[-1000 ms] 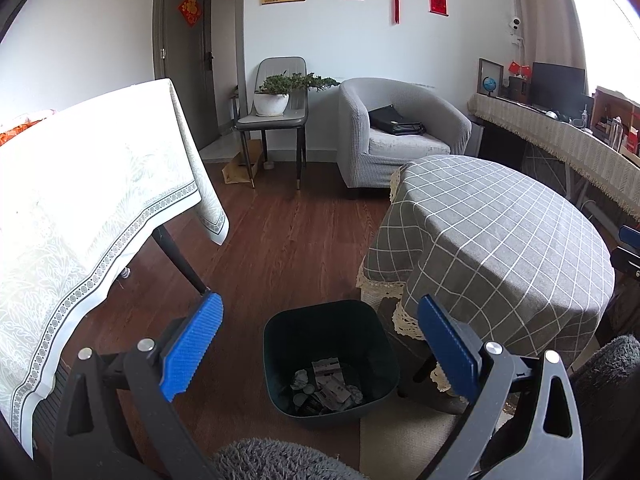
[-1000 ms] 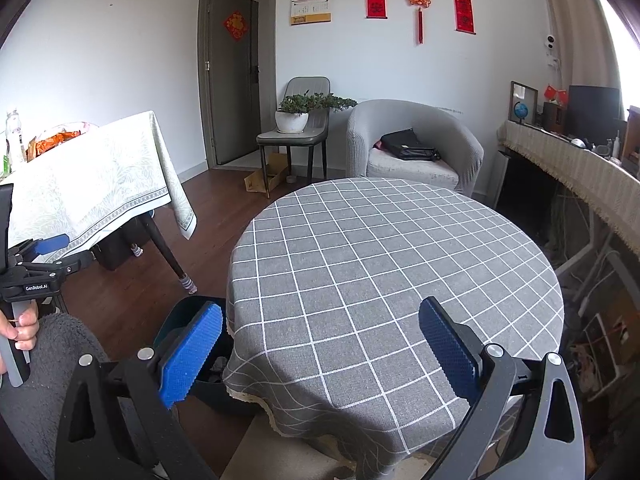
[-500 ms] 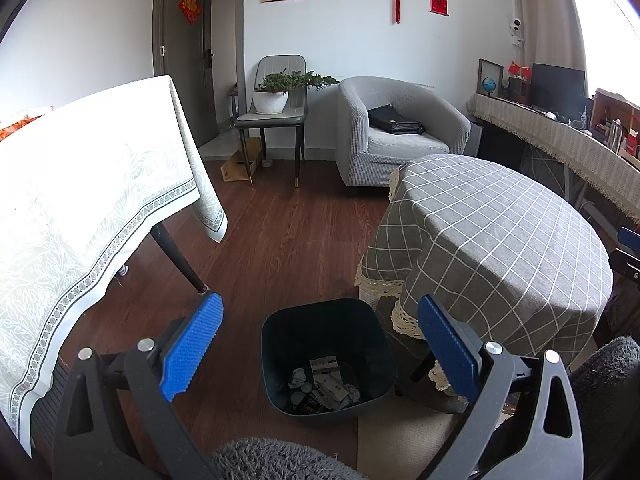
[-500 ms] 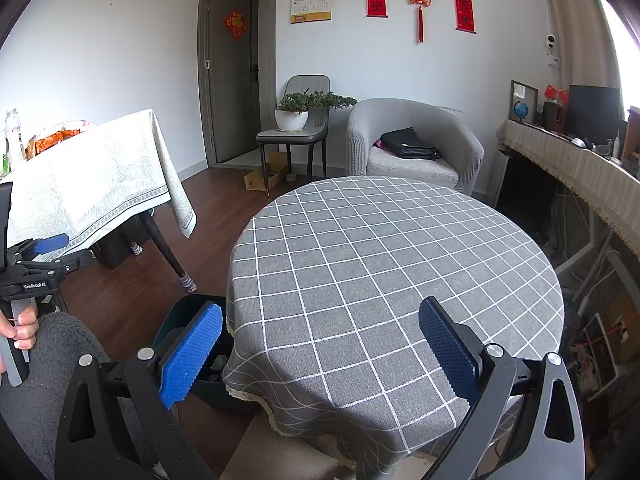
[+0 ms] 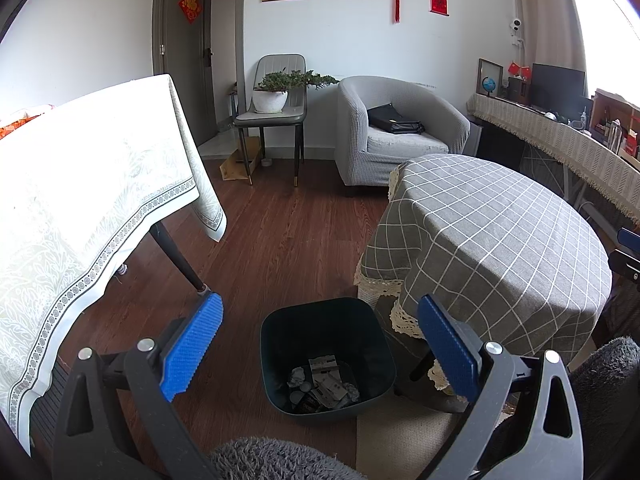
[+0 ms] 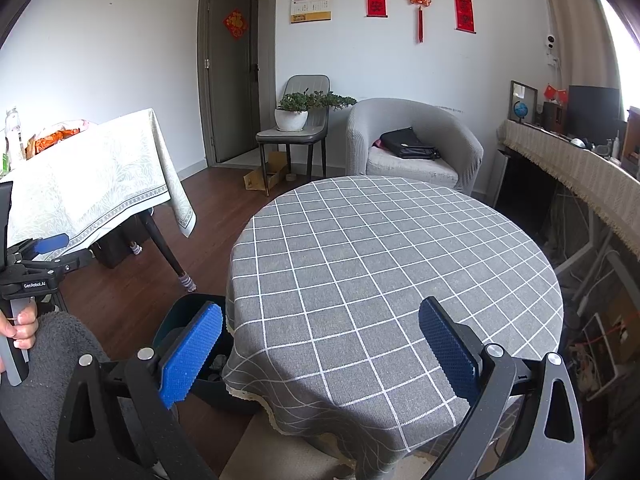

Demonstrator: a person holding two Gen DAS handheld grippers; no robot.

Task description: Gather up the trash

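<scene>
A dark green bin stands on the wood floor beside the round table, with crumpled paper and wrappers in its bottom. My left gripper is open and empty, held above the bin. My right gripper is open and empty, held over the near edge of the round table's grey checked cloth. In the right wrist view only the bin's rim shows, left of the table. The left gripper also shows there at the left edge, held in a hand.
A table with a white patterned cloth stands at the left. A grey armchair with a black bag and a chair with a potted plant stand at the back wall. A long counter runs along the right. A beige mat lies under the bin's near side.
The left wrist view has shifted slightly; the bin sits a touch higher and left in frame. The right gripper has barely moved. Both grippers stay open.
</scene>
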